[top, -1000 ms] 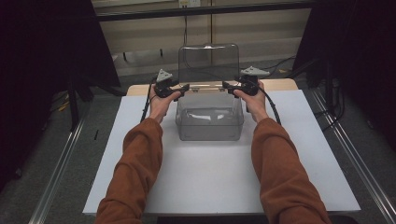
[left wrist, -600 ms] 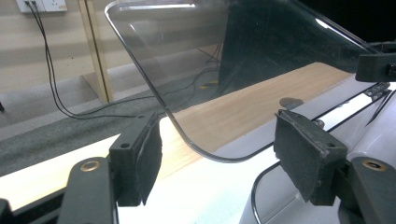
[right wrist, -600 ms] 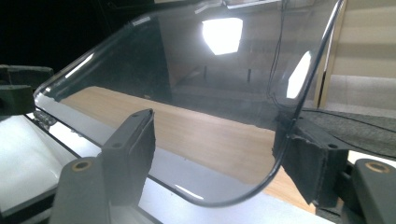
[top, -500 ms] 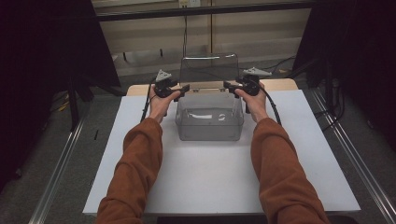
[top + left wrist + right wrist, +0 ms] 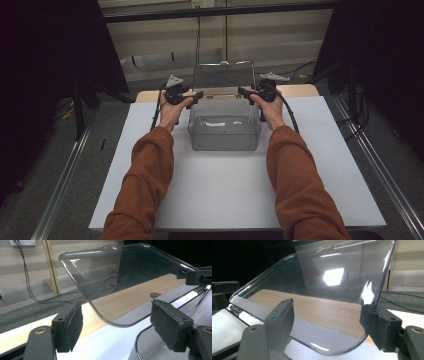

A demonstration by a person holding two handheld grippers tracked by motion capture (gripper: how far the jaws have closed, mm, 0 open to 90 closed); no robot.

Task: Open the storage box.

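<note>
A clear plastic box [image 5: 224,132] stands on the white board, its hinged clear lid [image 5: 223,77] swung up and leaning back behind it. My left gripper [image 5: 197,95] is at the lid's left edge and my right gripper [image 5: 243,92] at its right edge, level with the box's back rim. In the left gripper view the lid's rounded corner [image 5: 125,277] sits between the spread jaws of the left gripper [image 5: 120,327]; they have just been opening and neither pad presses it. In the right gripper view the lid [image 5: 324,290] lies between the wide jaws of the right gripper [image 5: 328,322], its edge beside the right pad.
The white board [image 5: 225,190] covers a wooden table [image 5: 300,90] whose bare strip shows behind the box. Metal rails [image 5: 370,165] run along the floor on both sides. Cables trail over the floor at the back wall. Both orange sleeves reach over the board's front half.
The lid's top edge has sunk as the lid tipped farther back. Both hands stayed at its sides, barely shifting.
</note>
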